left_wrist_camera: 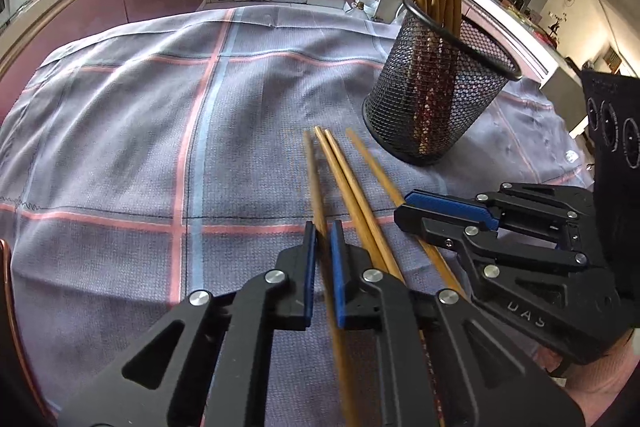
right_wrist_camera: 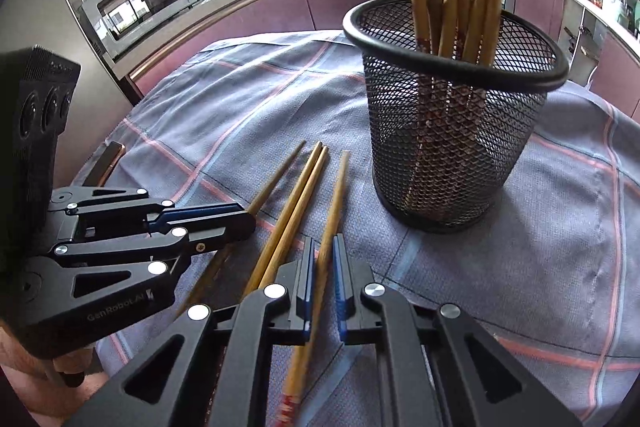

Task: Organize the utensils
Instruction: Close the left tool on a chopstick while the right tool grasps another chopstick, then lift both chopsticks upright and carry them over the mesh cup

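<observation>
We are closing our left gripper (left_wrist_camera: 324,267) around the leftmost brown wooden chopstick (left_wrist_camera: 314,179) and our right gripper (right_wrist_camera: 322,275) around the rightmost chopstick (right_wrist_camera: 334,203), both lying on the plaid cloth (left_wrist_camera: 120,147) beside the black mesh cup (right_wrist_camera: 452,131).

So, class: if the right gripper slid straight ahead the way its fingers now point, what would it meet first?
The right gripper straddles one chopstick and would run along it. Beyond its tip lies bare tablecloth; the mesh holder sits slightly right, so probably a near miss, though depth is unclear.
</observation>
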Demonstrator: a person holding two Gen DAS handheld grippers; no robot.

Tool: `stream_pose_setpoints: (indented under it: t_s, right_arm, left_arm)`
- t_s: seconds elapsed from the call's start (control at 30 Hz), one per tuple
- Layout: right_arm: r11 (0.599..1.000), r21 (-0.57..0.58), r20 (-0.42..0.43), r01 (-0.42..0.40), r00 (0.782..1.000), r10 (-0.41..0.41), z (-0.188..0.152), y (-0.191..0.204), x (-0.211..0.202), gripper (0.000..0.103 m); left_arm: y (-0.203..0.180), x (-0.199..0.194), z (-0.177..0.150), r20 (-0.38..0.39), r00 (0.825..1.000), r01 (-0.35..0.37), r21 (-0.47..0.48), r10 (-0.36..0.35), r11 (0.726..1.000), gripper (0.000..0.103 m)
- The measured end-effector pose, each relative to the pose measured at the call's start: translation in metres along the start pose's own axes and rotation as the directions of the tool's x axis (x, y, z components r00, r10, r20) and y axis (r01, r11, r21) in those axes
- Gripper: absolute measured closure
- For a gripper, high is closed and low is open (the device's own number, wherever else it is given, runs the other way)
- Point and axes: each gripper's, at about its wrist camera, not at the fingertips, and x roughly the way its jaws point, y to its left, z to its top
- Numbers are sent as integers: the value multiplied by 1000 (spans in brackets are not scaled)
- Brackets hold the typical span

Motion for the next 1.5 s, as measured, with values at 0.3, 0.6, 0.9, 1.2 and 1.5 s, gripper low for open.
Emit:
stream_pose_setpoints:
  t_s: [0.3, 0.6, 0.9, 1.2, 1.5]
  right_arm:
    - [997, 27, 50, -77, 996, 76, -2, -7, -20, 98]
    - [992, 7, 133, -128, 983, 126, 4, -2, -53, 98]
    - [992, -12, 230, -127, 965, 127, 11, 0, -86, 98]
    - [993, -17, 301, -120, 946, 120, 14, -8, -110, 98]
    - [994, -26, 350, -107, 930, 110, 13, -10, -126, 98]
  left_arm:
    - [13, -24, -3, 43, 997, 74, -53, -72, 996, 96]
    - [16, -55, 0, 113, 982, 156, -62, -148, 986, 96]
    - [16, -83, 5, 179, 965, 208, -63, -194, 976, 96]
    - [12, -121, 9, 259, 940, 240, -35, -223, 970, 96]
    - [6, -158, 15, 327, 911, 265, 3, -252, 964, 96]
